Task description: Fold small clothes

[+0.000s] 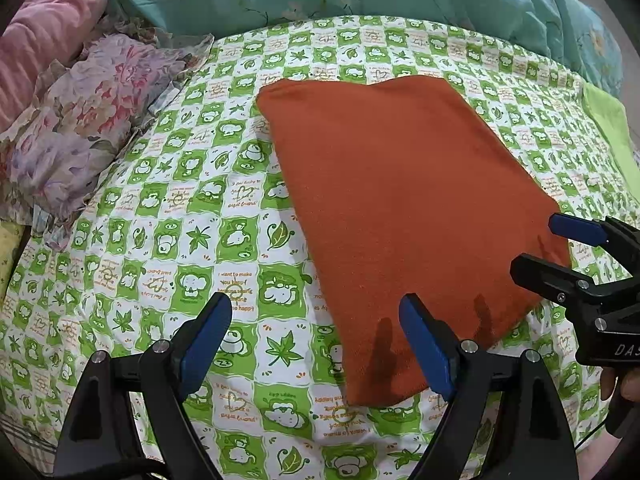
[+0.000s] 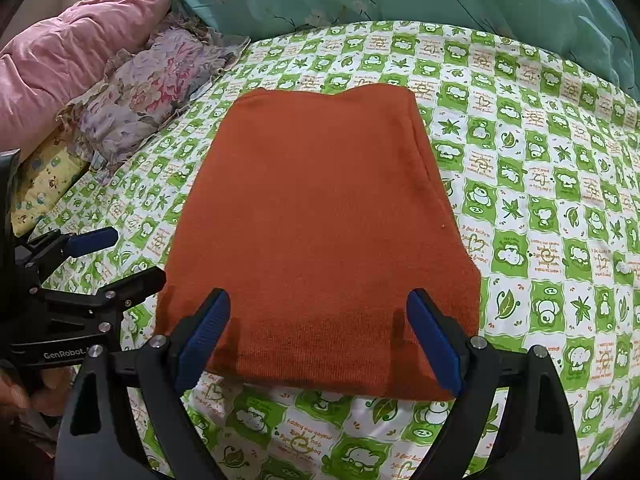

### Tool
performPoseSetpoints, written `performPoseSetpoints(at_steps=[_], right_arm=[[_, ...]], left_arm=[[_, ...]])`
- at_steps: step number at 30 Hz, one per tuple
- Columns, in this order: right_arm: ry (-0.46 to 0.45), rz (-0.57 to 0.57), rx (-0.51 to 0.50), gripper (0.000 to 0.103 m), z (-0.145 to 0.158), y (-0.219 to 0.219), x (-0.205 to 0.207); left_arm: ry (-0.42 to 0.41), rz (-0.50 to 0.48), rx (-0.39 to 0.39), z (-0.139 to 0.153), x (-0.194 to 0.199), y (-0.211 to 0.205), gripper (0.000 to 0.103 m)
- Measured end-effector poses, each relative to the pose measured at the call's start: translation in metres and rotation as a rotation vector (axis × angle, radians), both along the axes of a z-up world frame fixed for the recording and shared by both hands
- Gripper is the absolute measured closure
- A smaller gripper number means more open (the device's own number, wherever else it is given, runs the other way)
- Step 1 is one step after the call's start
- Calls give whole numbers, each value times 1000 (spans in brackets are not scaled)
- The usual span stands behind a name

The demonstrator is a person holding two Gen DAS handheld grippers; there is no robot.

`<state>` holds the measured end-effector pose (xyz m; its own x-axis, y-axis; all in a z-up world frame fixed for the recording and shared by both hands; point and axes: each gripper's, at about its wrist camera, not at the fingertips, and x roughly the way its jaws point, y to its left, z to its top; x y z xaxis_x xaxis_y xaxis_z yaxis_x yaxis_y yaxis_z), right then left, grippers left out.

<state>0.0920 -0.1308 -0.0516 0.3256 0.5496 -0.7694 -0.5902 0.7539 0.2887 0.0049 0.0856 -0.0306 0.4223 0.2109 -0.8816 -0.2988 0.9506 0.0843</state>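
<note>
Both claws, left claw (image 1: 316, 344) and right claw (image 2: 320, 340), gape empty over the folded orange garment (image 2: 320, 220) on the bed (image 2: 540, 200); I'd pinch both near corners evenly, then fold away

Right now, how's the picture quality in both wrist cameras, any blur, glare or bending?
Left wrist view: sharp, even soft light, no glare; fisheye bows the bedsheet, corners go black. Right wrist view: equally sharp; faint finger shadows on the orange cloth; edges curve and darken.
</note>
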Motion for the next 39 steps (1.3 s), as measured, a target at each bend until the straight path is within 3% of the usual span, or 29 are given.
performPoseSetpoints(at_steps=[39], right_arm=[[1, -10, 13, 13, 4, -2, -3]], left_arm=[[0, 0, -2, 3, 1, 0, 16]])
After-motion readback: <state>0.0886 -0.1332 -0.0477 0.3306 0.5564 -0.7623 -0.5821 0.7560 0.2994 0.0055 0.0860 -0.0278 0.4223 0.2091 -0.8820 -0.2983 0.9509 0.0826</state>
